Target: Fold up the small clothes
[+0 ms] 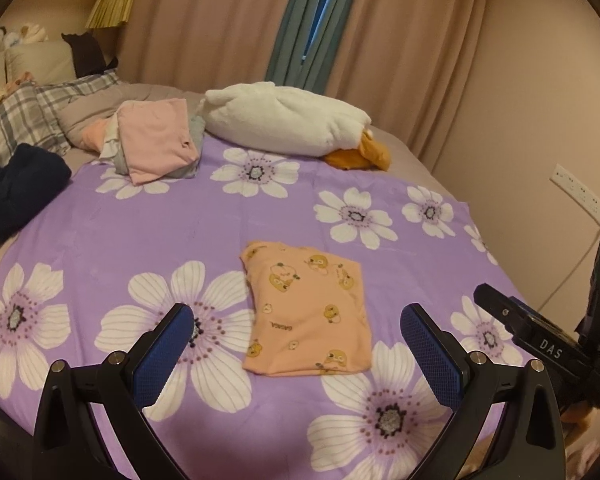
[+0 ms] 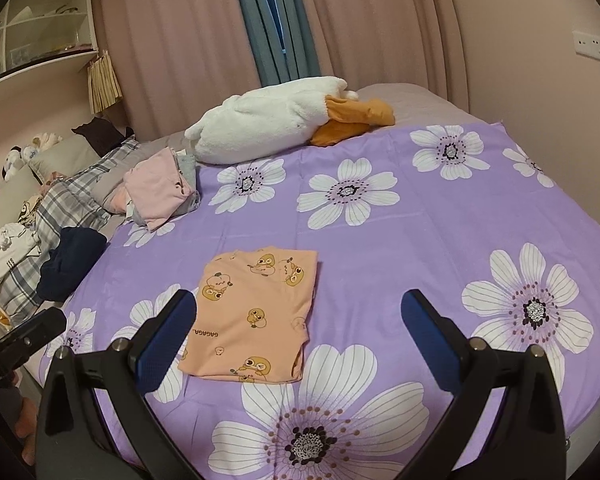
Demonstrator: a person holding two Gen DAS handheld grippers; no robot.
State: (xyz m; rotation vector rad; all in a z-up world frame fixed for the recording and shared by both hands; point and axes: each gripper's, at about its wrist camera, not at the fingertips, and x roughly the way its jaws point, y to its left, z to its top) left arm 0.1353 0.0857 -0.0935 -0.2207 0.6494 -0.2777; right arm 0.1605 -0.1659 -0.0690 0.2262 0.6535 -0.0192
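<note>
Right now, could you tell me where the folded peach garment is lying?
The folded peach garment lies flat on the purple flowered blanket, centred ahead of the open left tongs and nearer than the pink pile.

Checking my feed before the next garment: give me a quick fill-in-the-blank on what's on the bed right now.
1. The folded orange garment printed with cartoon ducks lies on a purple blanket patterned with white ____.
2. Both the left gripper and the right gripper are ____, holding nothing.
3. The folded pile at the blanket's far left corner has a ____ garment on top.
4. The white plush toy has ____ feet.

Missing words: flowers; open; pink; orange
</note>
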